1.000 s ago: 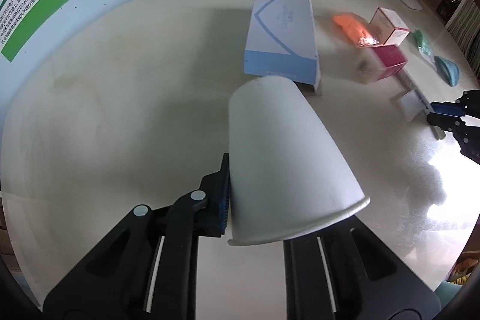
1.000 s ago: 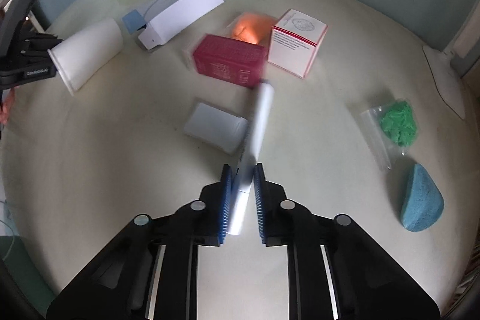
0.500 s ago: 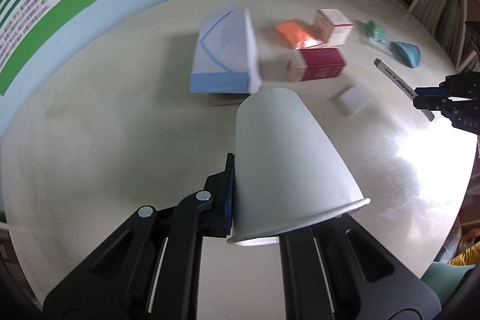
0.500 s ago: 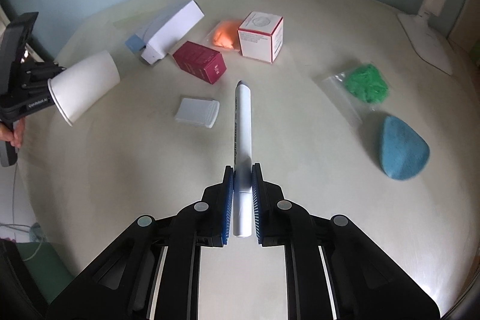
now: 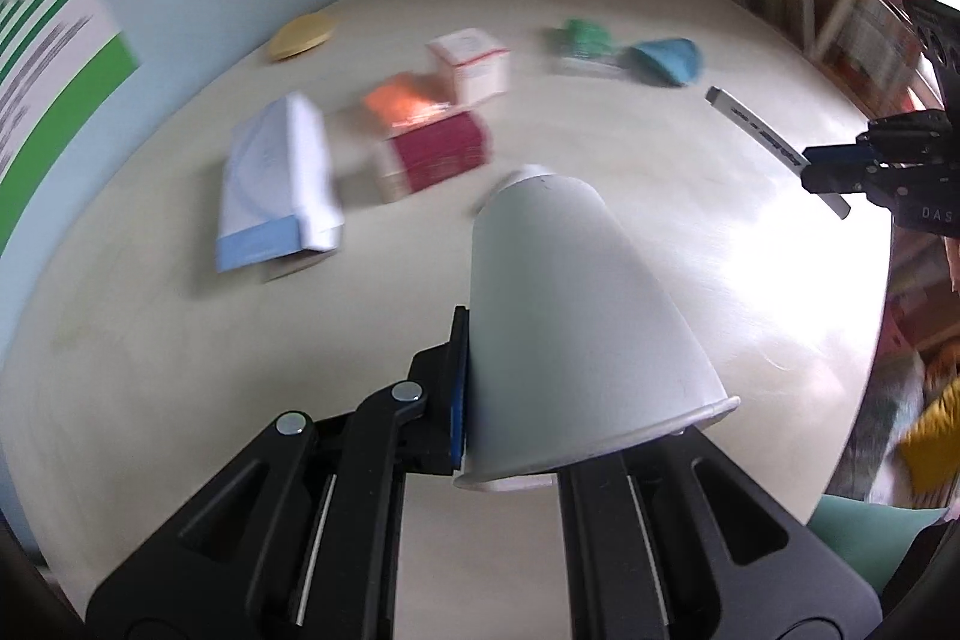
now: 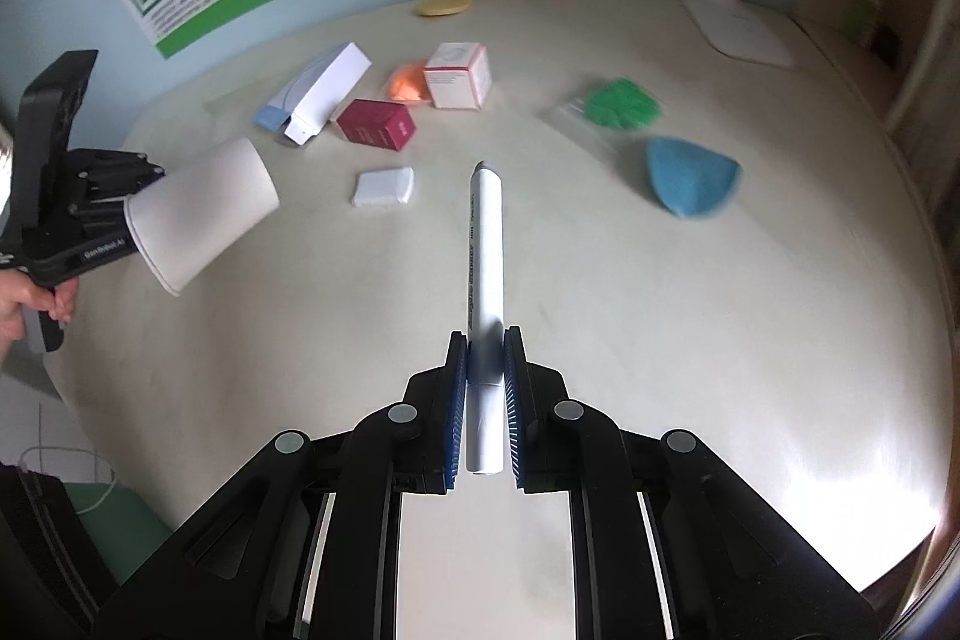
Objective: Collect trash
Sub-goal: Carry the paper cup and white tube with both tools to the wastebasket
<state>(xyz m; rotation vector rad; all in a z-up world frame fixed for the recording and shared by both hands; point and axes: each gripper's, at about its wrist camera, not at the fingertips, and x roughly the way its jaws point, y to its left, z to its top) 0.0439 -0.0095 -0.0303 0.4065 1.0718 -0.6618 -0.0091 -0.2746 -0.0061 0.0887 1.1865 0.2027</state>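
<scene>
The round pale bench (image 6: 600,340) has a broad bare stretch across its near half, running out to its curved near edge; the clutter sits toward the far wall. There lie a long blue-and-white carton (image 6: 318,91), a maroon box (image 6: 377,124), an orange packet (image 6: 408,81), a white box with red edges (image 6: 457,75), a small white pad (image 6: 384,187), a green bag (image 6: 618,103), a blue sponge (image 6: 690,175) and a yellow disc (image 6: 445,2). The left tool (image 5: 510,400) is clamped on the wall of a white paper cup (image 5: 576,328) near its rim, the cup held above the bench with its base pointing away. The right tool (image 6: 485,382) is closed on a white marker pen (image 6: 485,244), capped tip forward, clear of the surface. A hand (image 6: 24,301) grips the left tool's handle at the bench's left edge.
</scene>
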